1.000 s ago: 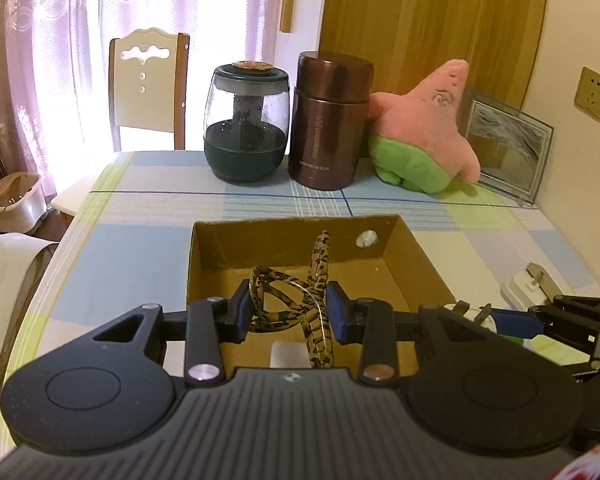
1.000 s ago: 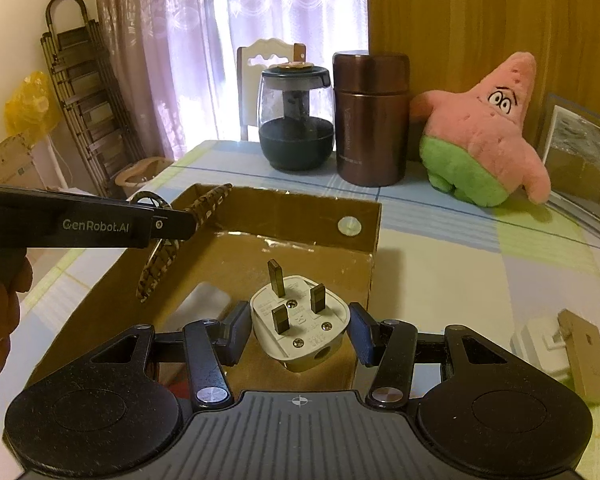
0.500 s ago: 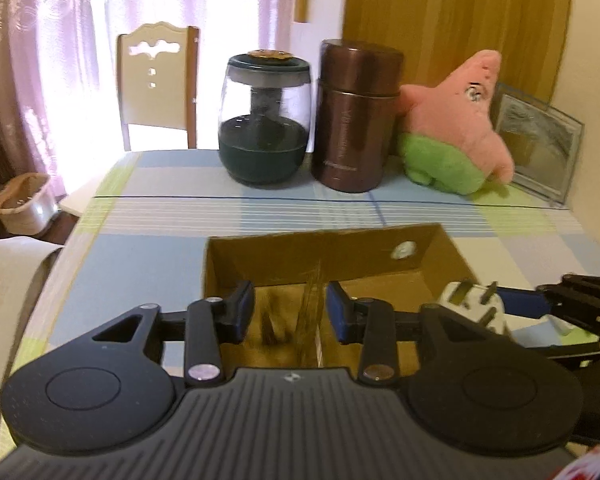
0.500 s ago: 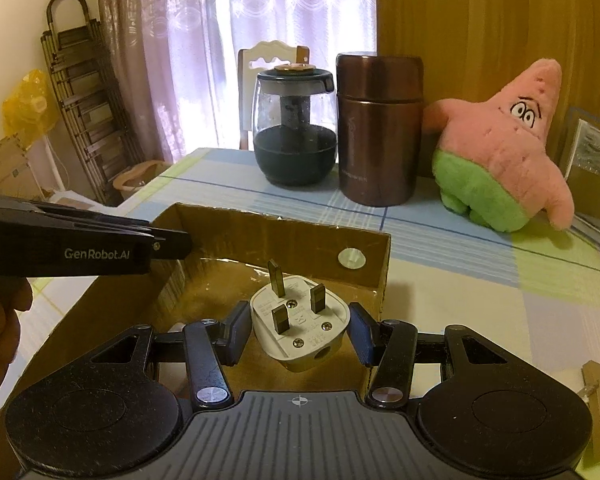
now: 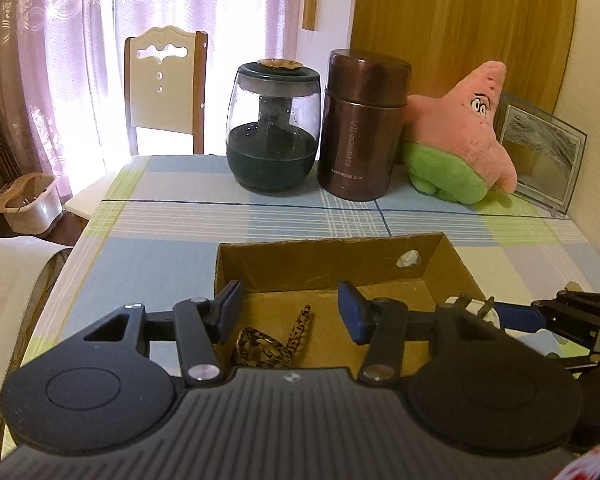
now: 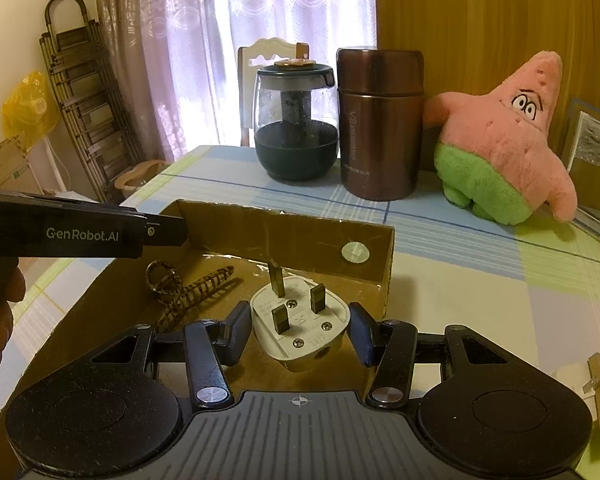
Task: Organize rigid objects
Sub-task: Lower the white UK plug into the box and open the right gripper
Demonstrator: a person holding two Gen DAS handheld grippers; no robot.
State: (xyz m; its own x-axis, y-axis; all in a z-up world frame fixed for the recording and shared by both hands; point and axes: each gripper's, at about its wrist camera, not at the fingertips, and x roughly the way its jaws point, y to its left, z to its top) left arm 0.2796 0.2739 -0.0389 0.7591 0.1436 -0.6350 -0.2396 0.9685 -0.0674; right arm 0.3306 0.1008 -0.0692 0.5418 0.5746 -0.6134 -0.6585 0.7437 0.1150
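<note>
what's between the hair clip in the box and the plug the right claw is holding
Only bare cardboard box floor lies between the leopard hair clip and the white plug, clearest in the right wrist view; the right claw holds the plug above it.

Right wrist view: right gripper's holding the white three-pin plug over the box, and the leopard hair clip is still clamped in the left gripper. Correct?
Not quite. The hair clip lies loose on the floor of the box; the left gripper is empty and open above it, as the left wrist view shows. The right gripper does hold the plug.
</note>
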